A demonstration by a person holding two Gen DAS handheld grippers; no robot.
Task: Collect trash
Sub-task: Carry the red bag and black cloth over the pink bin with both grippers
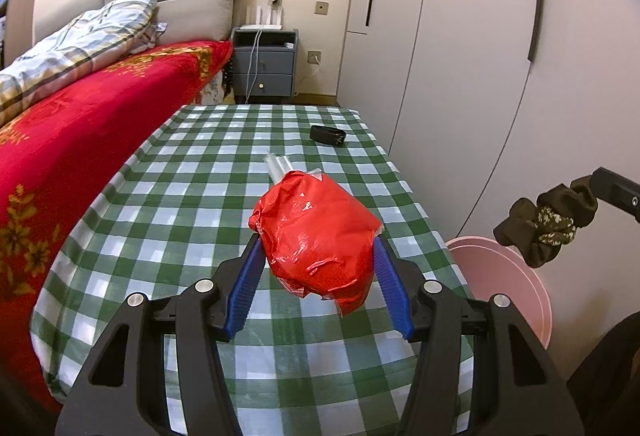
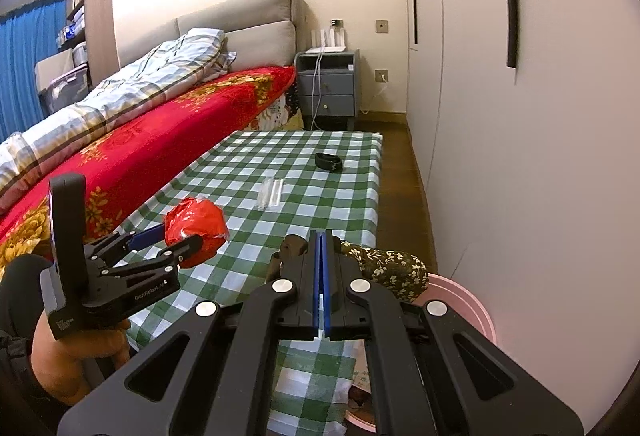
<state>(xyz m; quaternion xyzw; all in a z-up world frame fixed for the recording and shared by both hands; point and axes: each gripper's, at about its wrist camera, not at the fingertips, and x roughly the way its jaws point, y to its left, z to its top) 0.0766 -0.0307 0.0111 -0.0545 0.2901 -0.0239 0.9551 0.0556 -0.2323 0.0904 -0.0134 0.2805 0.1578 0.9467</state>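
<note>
My left gripper is shut on a crumpled red plastic bag and holds it above the green checked table. The bag also shows in the right wrist view, held off the cloth by the left gripper. My right gripper is shut on a dark floral scrunchie and holds it over the pink bucket. In the left wrist view the scrunchie hangs above the bucket. A clear plastic wrapper and a black band lie on the table.
A bed with a red blanket runs along the table's left side. A grey nightstand stands beyond the table's far end. White wardrobe doors close off the right side, with a strip of brown floor between.
</note>
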